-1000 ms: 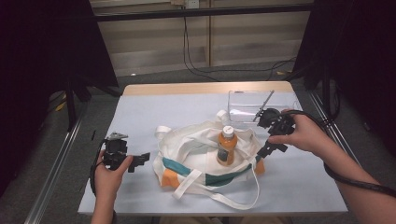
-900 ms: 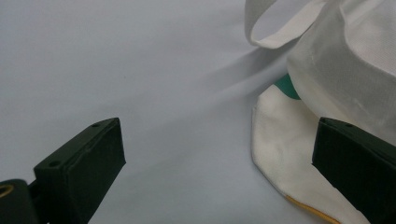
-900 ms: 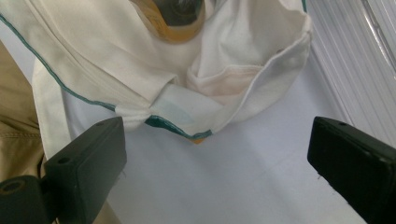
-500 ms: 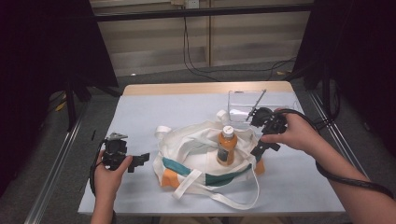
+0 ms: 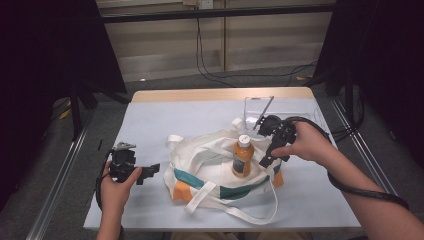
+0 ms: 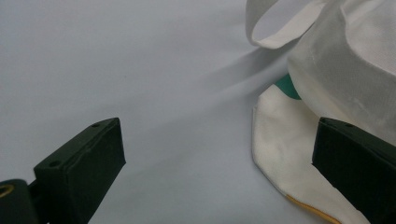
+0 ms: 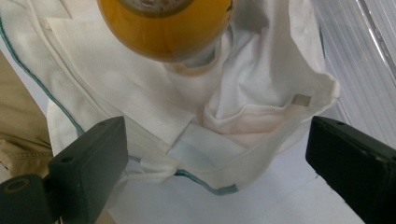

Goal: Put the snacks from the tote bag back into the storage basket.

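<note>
Item: white tote bag (image 5: 220, 165) with teal and orange trim, lying crumpled at the middle of the table (image 5: 165, 115), which is covered in pale grey; taken here as the landmark. Contents: one orange bottle (image 5: 242, 157) with a white cap, standing upright in the bag's open mouth, right of the bag's centre. In the right gripper view the bottle (image 7: 166, 25) appears from above, at the top, with the bag's folded rim (image 7: 243, 126) and teal seam below it. Straps: white loops trail off the bag's near edge and its far left corner. Right gripper (image 5: 270, 150): held over the bag's right end, just beside the bottle, pointing down into the opening; its jaws stand wide apart, have just narrowed a little, and press on nothing, with bag cloth lying below the gap. Left gripper (image 5: 147, 171): resting on the table just left of the bag, pointing toward it; jaws wide apart and gripping nothing; in its own view the bag's lower corner (image 6: 285, 140) lies just ahead of its right-side jaw. Also present: a clear plastic container (image 5: 280, 107) beyond the bag's far right corner, with a thin rod (image 5: 264, 111) leaning in it.
</note>
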`<state>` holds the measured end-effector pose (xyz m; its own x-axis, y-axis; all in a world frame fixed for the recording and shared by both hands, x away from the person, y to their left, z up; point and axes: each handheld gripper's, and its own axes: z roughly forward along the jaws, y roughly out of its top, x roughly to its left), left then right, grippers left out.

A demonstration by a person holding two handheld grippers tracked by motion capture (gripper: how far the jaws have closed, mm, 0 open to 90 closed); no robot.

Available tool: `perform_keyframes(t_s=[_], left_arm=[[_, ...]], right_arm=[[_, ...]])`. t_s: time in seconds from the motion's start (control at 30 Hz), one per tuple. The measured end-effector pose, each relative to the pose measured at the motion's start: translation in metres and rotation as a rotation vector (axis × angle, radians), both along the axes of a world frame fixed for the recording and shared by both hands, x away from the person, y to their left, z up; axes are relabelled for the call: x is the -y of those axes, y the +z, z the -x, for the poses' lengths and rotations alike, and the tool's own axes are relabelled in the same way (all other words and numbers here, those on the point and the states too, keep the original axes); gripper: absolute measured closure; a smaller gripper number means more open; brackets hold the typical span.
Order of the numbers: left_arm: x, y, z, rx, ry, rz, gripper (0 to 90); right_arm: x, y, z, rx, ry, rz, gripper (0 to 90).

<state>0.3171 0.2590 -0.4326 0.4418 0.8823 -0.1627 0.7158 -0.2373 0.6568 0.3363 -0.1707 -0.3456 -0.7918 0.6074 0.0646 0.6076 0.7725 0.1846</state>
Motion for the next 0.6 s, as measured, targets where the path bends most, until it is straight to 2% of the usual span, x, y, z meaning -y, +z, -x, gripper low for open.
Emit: perform_keyframes(t_s=[0.23, 0.37, 0.6], left_arm=[[0.0, 0.0, 0.0, -0.001, -0.005, -0.01, 2.2], [0.0, 0.0, 0.0, 0.003, 0.01, 0.014, 2.2], [0.0, -0.001, 0.0, -0.002, 0.0, -0.002, 2.2]], right_arm=[[-0.006, -0.002, -0.002, -0.001, -0.016, -0.013, 5.9], [-0.011, -0.002, -0.003, -0.005, -0.015, -0.012, 6.7], [-0.02, -0.002, -0.004, 0.006, -0.015, -0.029, 8.4]])
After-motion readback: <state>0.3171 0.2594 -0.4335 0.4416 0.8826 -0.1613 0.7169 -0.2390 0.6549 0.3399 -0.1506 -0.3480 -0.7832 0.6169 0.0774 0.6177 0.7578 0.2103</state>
